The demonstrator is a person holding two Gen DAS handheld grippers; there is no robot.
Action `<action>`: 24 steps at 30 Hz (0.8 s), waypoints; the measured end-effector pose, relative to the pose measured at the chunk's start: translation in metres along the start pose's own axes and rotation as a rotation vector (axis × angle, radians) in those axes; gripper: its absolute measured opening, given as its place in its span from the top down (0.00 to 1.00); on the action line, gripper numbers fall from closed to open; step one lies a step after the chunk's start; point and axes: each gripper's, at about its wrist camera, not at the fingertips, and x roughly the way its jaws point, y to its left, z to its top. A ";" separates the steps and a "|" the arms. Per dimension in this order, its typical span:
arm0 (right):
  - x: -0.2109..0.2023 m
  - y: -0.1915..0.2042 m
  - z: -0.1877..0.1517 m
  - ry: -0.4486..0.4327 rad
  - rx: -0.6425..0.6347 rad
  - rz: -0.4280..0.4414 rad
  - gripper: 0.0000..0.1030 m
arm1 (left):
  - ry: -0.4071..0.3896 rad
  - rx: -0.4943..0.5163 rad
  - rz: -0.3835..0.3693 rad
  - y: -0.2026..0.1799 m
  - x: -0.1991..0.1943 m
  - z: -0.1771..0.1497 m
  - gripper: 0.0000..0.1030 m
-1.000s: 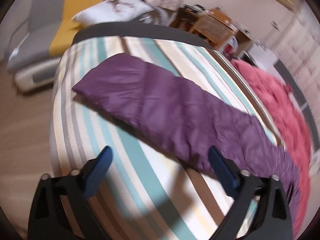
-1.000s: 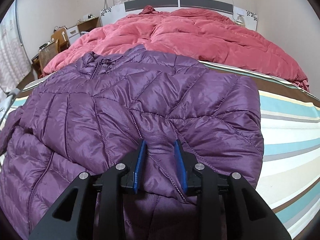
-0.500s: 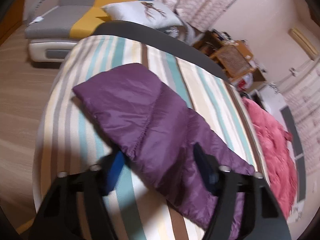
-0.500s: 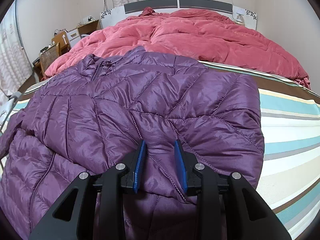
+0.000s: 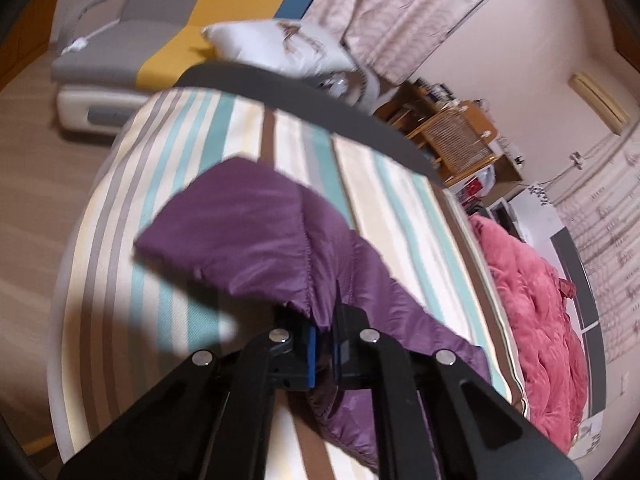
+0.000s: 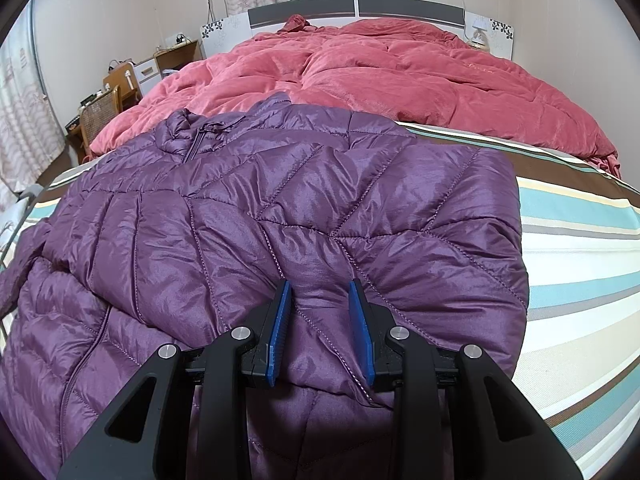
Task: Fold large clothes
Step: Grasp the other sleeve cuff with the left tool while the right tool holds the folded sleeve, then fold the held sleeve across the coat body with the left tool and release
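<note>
Lying spread on the striped bed (image 6: pixel 580 240), the purple jacket (image 6: pixel 280 200) is being pinched by both grippers: the left gripper (image 5: pixel 324 344) is clamping the sleeve (image 5: pixel 256 236), the right gripper (image 6: pixel 320 332) is nipping a folded edge. Swinging the sleeve across the body calls for a low, even pull, lest slippery fabric slide free.

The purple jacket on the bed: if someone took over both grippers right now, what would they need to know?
Left gripper: jaws have just closed, now shut on the sleeve, which lies out across the striped sheet.
Right gripper: shut on a fold of the jacket, near its hem.
Jacket lies on the sheet, collar toward the pink duvet.
Done: the right-hand side looks folded over the front.
Left: probably bring the sleeve in over the body, then fold the jacket smaller.
</note>
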 end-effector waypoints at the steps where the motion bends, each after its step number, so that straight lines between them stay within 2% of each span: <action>1: 0.000 0.000 0.000 0.000 0.000 0.000 0.71 | -0.011 0.017 -0.006 -0.004 -0.003 -0.001 0.95; 7: 0.000 0.000 0.000 0.000 0.000 -0.001 0.71 | -0.059 0.170 -0.039 -0.032 -0.029 -0.011 0.95; 10: 0.000 0.000 0.000 -0.001 0.001 0.001 0.71 | -0.103 0.323 -0.099 -0.062 -0.051 -0.025 0.95; 14: 0.000 0.000 0.001 -0.001 0.003 0.003 0.71 | -0.140 0.479 -0.156 -0.089 -0.075 -0.045 0.95; 24: 0.000 0.000 0.000 -0.002 0.003 0.002 0.71 | -0.184 0.692 -0.241 -0.138 -0.120 -0.089 0.95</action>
